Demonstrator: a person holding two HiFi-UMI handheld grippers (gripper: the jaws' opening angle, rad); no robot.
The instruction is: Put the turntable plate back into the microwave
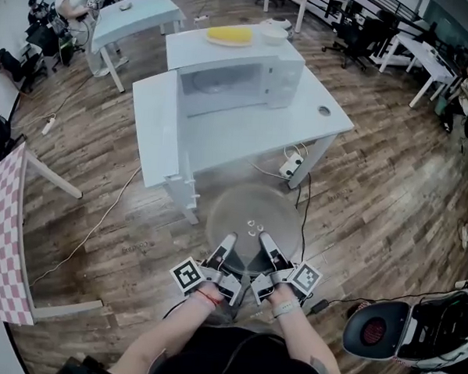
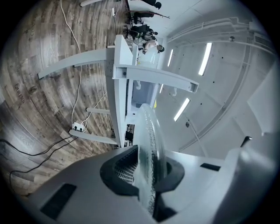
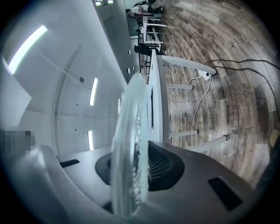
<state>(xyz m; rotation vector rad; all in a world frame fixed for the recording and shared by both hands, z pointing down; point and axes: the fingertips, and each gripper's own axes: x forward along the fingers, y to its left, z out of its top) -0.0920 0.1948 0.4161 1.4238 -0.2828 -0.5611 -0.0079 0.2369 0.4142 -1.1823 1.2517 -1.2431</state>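
Left tongs [image 1: 228, 248] and right tongs [image 1: 267, 248] are each clamped on the near rim of the turntable plate [image 1: 252, 211]. It is held flat over the floor [image 1: 101, 183], short of the counter [image 1: 319, 128]. Paired grips judged to steady the glass for the open microwave [image 1: 240, 77] beyond.

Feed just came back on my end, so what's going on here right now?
A person is carrying the glass turntable plate with both grippers. The left gripper and the right gripper are each clamped on its near edge. The plate is held roughly level in the air above the wooden floor, short of the white table. The microwave sits on that table with its cavity open toward the person. The plate is not yet inside.
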